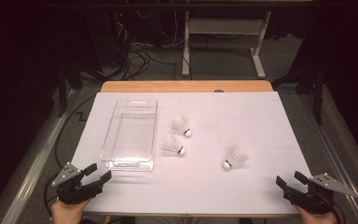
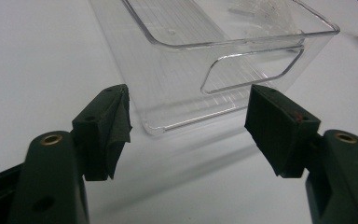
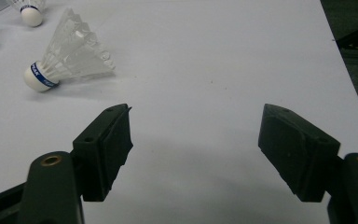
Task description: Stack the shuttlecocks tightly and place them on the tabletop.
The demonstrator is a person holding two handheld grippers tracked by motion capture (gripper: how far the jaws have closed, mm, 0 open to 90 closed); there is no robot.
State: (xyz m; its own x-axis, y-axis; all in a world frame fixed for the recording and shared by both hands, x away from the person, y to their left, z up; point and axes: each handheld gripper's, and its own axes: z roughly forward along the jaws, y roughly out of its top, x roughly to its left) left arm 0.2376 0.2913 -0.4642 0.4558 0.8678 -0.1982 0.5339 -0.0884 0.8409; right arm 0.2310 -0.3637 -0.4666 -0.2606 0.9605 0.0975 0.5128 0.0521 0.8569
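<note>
Where a white sheet [image 1: 242, 186] covers a wooden table [image 1: 186, 86] in a dim room of grey floor, tangled cables [image 1: 140, 56] and a white desk frame [image 1: 256, 51], a clear plastic bin [image 1: 131, 134] stands left of centre with three white shuttlecocks lying to its right, two close together [image 1: 182, 125] [image 1: 173, 145] and one [image 1: 234, 157] apart toward the right. The left gripper [image 1: 98, 173] rests at the near-left corner with jaws spread and empty, just short of the bin's handled end wall [image 2: 242, 70], while the right gripper [image 1: 290, 179] sits at the near-right corner, likewise spread and empty. The nearest shuttlecock [image 3: 67, 53] has a blue band with white lettering too small to read.
</note>
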